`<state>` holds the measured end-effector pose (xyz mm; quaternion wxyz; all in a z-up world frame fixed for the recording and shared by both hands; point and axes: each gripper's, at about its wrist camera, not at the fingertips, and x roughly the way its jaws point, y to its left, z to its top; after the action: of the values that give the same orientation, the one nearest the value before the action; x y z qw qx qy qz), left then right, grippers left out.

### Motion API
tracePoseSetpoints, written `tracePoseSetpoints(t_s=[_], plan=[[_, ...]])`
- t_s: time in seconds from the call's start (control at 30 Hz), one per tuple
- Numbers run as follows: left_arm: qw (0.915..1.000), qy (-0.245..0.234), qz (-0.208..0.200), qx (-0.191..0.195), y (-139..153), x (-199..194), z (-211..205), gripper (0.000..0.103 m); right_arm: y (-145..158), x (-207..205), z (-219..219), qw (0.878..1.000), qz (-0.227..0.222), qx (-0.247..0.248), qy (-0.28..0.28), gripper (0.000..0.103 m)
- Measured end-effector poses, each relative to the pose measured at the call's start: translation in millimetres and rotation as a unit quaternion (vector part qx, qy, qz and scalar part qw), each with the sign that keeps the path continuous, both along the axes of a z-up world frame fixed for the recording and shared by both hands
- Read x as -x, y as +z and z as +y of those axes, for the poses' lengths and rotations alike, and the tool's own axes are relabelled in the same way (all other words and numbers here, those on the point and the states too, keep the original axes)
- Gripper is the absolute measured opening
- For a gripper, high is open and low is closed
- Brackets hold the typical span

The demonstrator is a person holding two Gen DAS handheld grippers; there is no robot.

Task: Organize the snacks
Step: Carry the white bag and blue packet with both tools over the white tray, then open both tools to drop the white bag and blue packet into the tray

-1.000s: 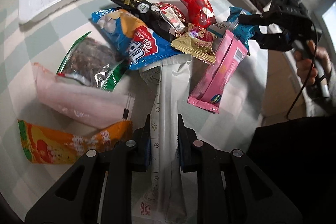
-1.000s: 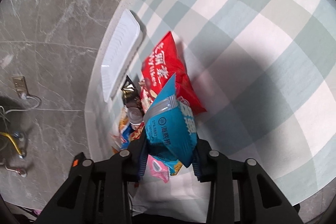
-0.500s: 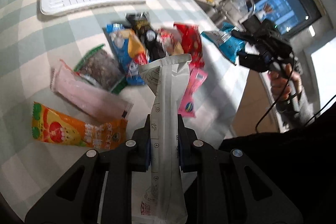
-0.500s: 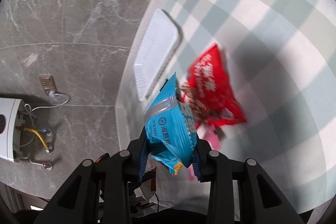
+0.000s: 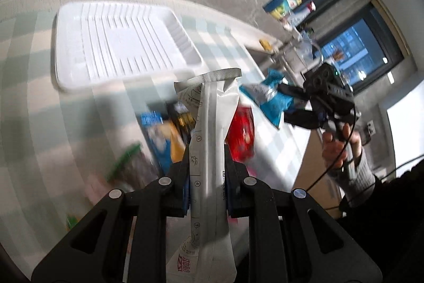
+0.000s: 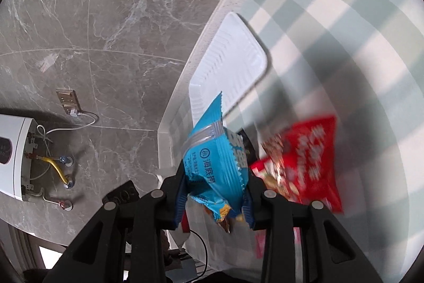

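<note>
- Both sets of jaws are clamped on a snack: the left gripper [image 5: 206,177] pinches a long white packet [image 5: 212,150] around its middle, and the right gripper [image 6: 214,192] squeezes a blue packet [image 6: 214,163] by its lower half.
- Gripping mid-body probably stops the floppy bags from swinging.
- Landmark is the white tray [image 5: 119,44], sitting empty near the table edge.
- Both packets hang in the air on the near side of the tray, not over it yet.
- Leftover pile, including the red bag [image 6: 304,158], lies on the checked cloth [image 6: 344,31] near the tray, so I'd guess the tray is the drop-off.
</note>
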<state>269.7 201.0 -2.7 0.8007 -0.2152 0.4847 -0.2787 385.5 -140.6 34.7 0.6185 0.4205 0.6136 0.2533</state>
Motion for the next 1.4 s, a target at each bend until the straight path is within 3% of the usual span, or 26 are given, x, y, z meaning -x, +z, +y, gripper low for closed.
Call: tracePoseSetpoints(t_s=[0.43, 0.73, 1.4], plan=[[0.9960, 0.086, 0.013, 0.019, -4, -110, 55, 0.017, -32, -89, 54, 0.999, -0.003, -0.001, 0.041, 0.038], [0.9921, 0.123, 0.027, 0.003, -28, -181, 71, 0.017, -60, -132, 86, 0.998, 0.007, 0.007, 0.060, 0.038], [0.9843, 0.164, 0.027, -0.060, -76, -253, 93, 0.017, -104, -171, 116, 0.996, 0.014, 0.049, 0.076, 0.040]])
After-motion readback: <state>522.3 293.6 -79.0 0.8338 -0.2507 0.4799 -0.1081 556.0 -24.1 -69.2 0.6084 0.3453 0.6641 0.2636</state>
